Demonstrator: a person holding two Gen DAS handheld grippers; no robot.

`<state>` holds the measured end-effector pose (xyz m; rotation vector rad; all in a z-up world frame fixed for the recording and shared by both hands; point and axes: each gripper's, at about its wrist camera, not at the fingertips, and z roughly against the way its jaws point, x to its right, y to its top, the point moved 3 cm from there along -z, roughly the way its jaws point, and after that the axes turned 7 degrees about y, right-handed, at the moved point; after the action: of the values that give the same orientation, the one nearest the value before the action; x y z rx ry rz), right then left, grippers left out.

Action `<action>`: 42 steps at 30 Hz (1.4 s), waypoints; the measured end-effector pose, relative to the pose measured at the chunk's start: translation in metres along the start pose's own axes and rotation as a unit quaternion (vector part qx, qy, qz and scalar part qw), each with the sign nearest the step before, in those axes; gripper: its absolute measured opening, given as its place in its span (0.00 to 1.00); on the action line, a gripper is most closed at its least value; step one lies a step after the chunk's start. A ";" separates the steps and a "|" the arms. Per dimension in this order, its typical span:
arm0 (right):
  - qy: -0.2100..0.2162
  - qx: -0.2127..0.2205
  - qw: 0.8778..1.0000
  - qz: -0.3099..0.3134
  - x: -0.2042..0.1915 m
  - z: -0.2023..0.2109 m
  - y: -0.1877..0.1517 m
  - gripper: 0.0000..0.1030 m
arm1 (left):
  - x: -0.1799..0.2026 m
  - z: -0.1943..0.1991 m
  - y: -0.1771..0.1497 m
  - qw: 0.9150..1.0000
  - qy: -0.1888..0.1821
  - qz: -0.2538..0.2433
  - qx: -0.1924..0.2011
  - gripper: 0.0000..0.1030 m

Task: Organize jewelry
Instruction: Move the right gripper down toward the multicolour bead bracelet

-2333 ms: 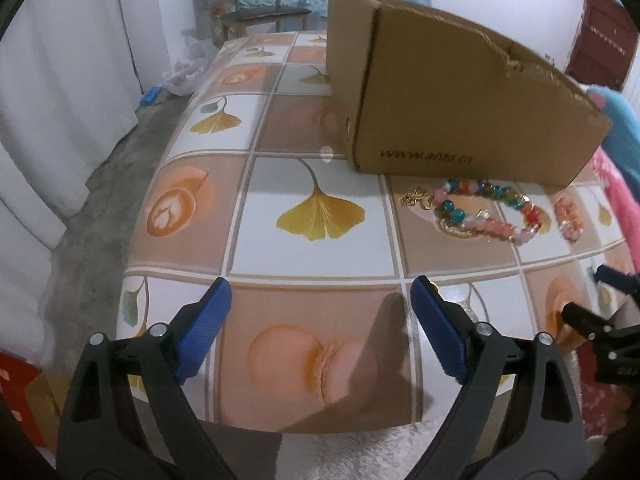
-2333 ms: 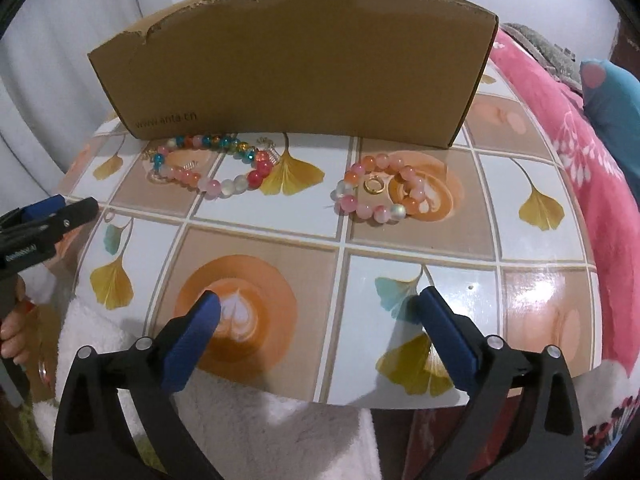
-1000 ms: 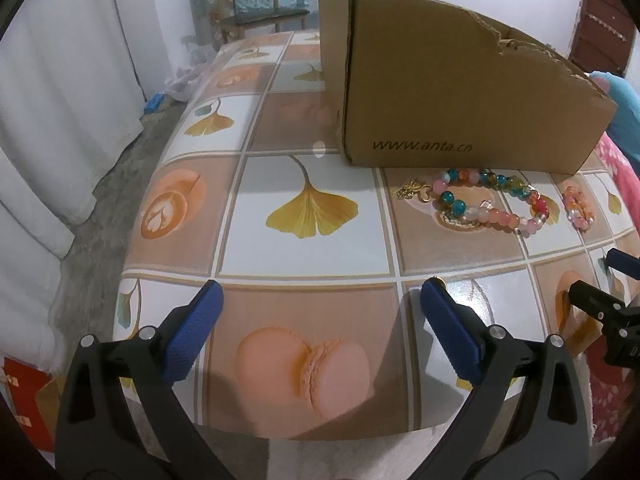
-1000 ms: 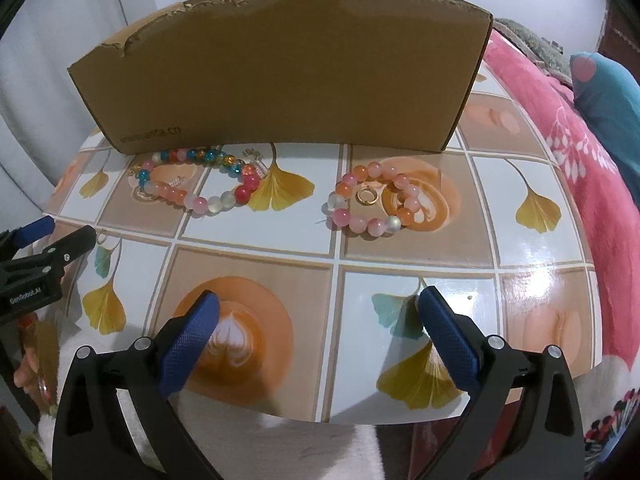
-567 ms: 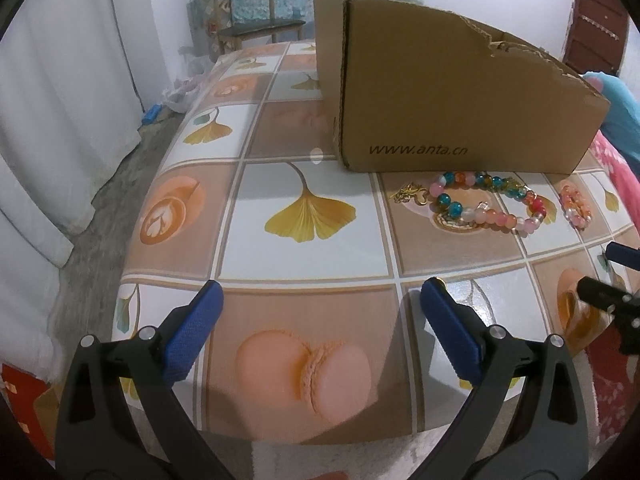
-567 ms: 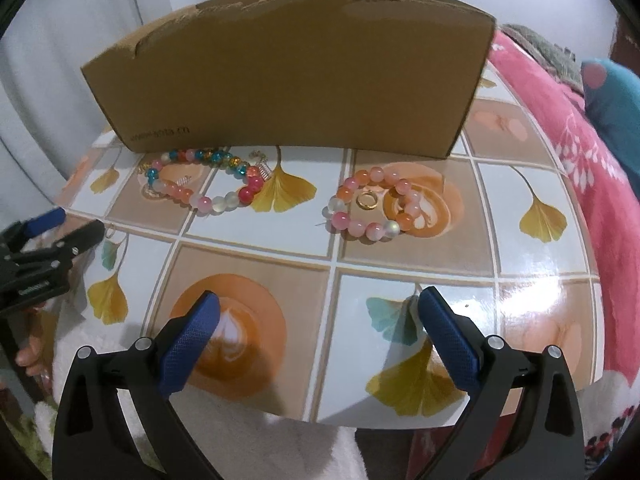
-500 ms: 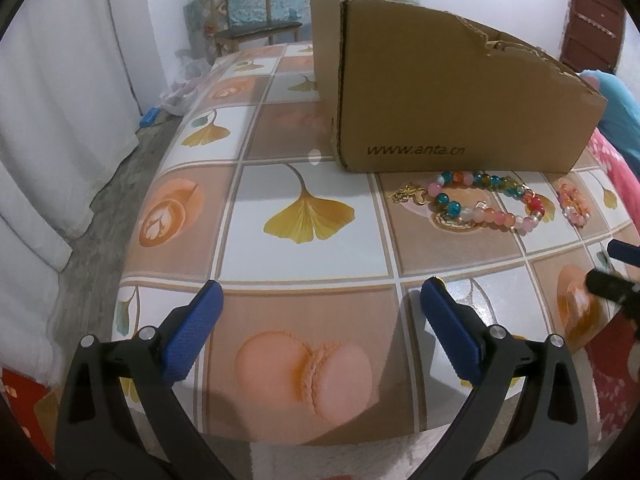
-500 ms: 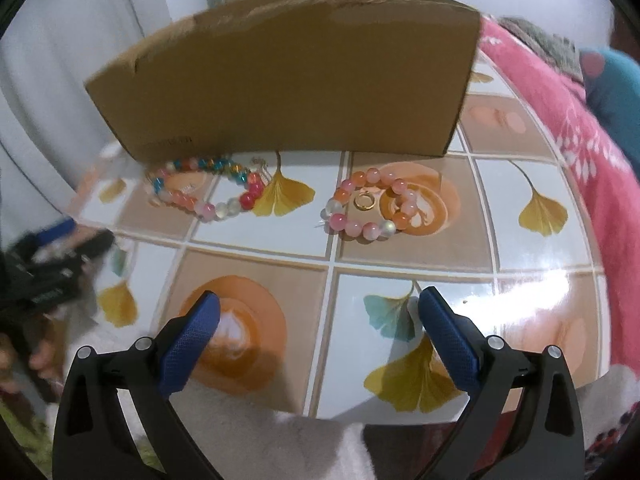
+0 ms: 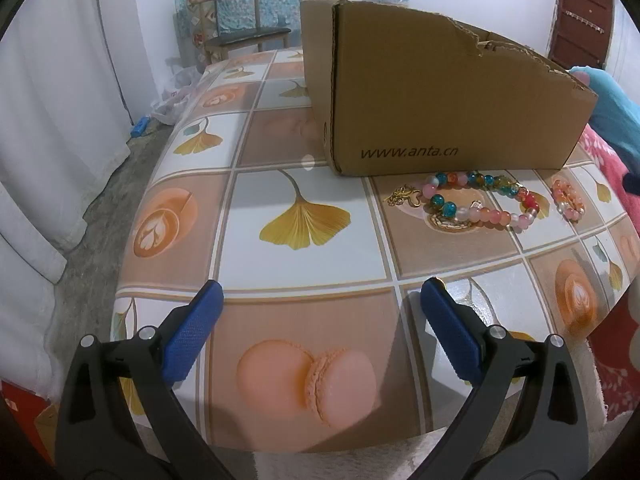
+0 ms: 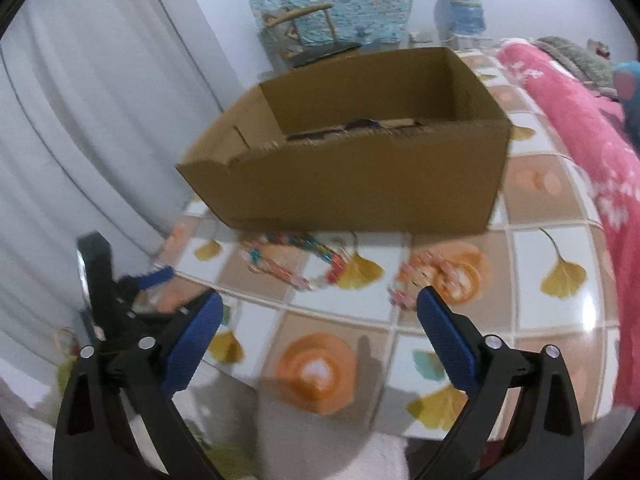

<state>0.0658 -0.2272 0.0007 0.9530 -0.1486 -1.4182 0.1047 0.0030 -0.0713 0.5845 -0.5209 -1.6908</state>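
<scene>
An open cardboard box [image 9: 448, 108] stands on the patterned table [image 9: 280, 264]; it also shows in the right wrist view [image 10: 360, 184]. In front of it lie a large multicoloured bead bracelet [image 9: 480, 204], a gold chain [image 9: 404, 196] and a small pink bead bracelet [image 9: 566, 202]. In the right wrist view the large bracelet [image 10: 296, 260] and the small one [image 10: 432, 276] look blurred. My left gripper [image 9: 318, 320] is open and empty over the table's near edge. My right gripper [image 10: 318, 328] is open and empty, raised above the near edge.
A white curtain [image 9: 52, 120] hangs at the left. A wooden chair [image 9: 240, 28] stands beyond the table. A pink blanket [image 10: 580, 128] lies along the table's right side. The left gripper [image 10: 120, 296] shows at the left of the right wrist view.
My right gripper has risen quickly and now looks down into the box; its view is blurred. My left gripper has held nearly still. Both stay open.
</scene>
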 end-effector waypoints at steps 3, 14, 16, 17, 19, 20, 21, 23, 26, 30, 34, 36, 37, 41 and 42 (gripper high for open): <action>0.055 -0.007 0.998 -0.024 -0.005 -0.020 0.013 0.90 | 0.001 0.000 0.000 1.000 0.004 0.004 -0.004 0.93; 0.064 -0.005 0.997 -0.034 -0.019 -0.085 0.049 0.65 | 0.000 -0.001 0.003 1.000 0.007 0.006 -0.010 0.93; 0.065 -0.004 0.997 -0.036 -0.018 -0.086 0.052 0.65 | 0.000 -0.001 0.003 1.000 0.007 0.006 -0.011 0.93; 0.066 -0.003 0.997 -0.035 -0.017 -0.086 0.051 0.65 | 0.000 -0.001 0.003 1.000 0.007 0.007 -0.011 0.93; 0.064 0.002 0.997 -0.034 -0.016 -0.087 0.051 0.65 | 0.001 -0.001 0.003 1.000 0.008 0.007 -0.010 0.93; 0.065 0.005 0.997 -0.033 -0.014 -0.085 0.049 0.65 | 0.001 -0.001 0.003 1.000 0.008 0.007 -0.010 0.93; 0.066 0.007 0.997 -0.034 -0.012 -0.085 0.049 0.65 | 0.001 -0.001 0.003 1.000 0.008 0.007 -0.010 0.93; 0.063 0.010 0.997 -0.035 -0.012 -0.083 0.048 0.65 | 0.001 -0.001 0.003 1.000 0.007 0.007 -0.011 0.93; 0.054 0.022 0.998 -0.023 -0.014 -0.066 0.041 0.65 | 0.000 -0.001 0.003 1.000 0.008 0.008 -0.013 0.93; 0.035 0.031 0.999 -0.016 -0.008 -0.033 0.021 0.65 | 0.001 0.000 0.003 1.000 0.008 0.008 -0.011 0.93; -0.002 0.017 1.000 -0.018 -0.001 -0.012 -0.012 0.65 | 0.001 0.000 0.003 1.000 0.007 0.007 -0.013 0.93; -0.016 0.003 1.000 -0.017 -0.001 -0.013 -0.027 0.62 | 0.001 0.000 0.002 1.000 0.007 0.007 -0.013 0.93; -0.026 -0.005 1.000 -0.014 -0.001 -0.013 -0.035 0.58 | 0.001 0.000 0.002 1.000 0.008 0.007 -0.014 0.93; -0.035 -0.025 0.999 -0.022 0.000 -0.027 -0.043 0.44 | 0.001 0.000 0.003 1.000 0.008 0.007 -0.015 0.93; -0.038 -0.030 0.999 -0.023 0.001 -0.035 -0.039 0.42 | 0.001 0.000 0.003 1.000 0.008 0.007 -0.016 0.93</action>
<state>0.0579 -0.2071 -0.0464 0.8571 -0.1409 -1.4936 0.1068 0.0020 -0.0700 0.5694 -0.4839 -1.6763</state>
